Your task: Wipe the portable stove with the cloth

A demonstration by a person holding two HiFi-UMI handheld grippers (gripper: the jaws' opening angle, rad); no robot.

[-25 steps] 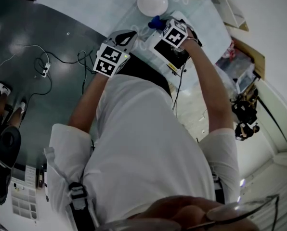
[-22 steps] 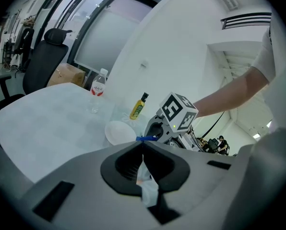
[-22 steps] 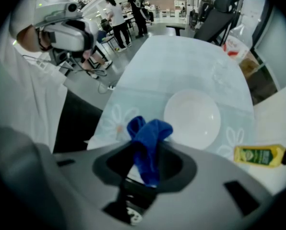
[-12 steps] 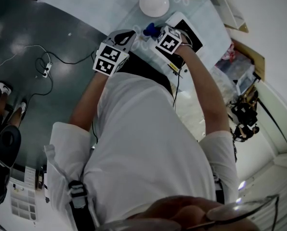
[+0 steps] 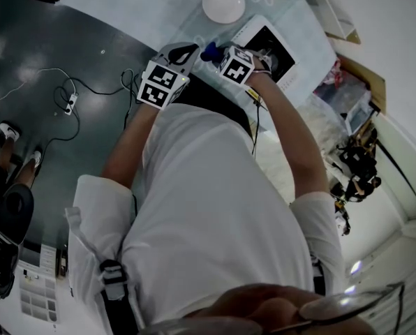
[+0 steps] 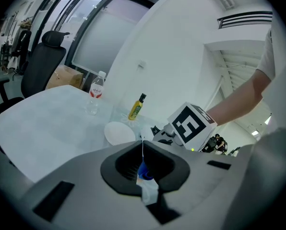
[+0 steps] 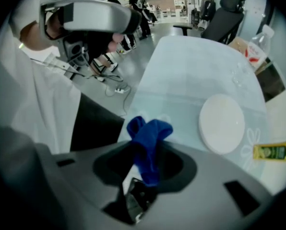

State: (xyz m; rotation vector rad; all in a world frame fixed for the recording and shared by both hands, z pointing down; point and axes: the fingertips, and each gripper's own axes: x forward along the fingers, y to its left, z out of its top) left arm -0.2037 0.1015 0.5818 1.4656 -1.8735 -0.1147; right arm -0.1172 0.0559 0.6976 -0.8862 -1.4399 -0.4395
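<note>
Right hand-held gripper point(image 5: 216, 53) clamped, left point(image 6: 143, 150) seemingly closed

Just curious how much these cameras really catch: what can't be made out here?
Head view: the portable stove is small and dim, its near edge under the right gripper; cleanliness can't be judged. Neither gripper view shows it.
Right gripper view: the yellow bottle is cut by the edge, its label blurred.

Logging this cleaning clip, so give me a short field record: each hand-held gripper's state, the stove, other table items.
Right hand-held gripper: shut on bunched blue cloth
Left hand-held gripper: shut, nothing between jaws
White portable stove with black top: beside the cloth, uncovered
Pale table: round white plate, yellow bottle, clear water bottle
</note>
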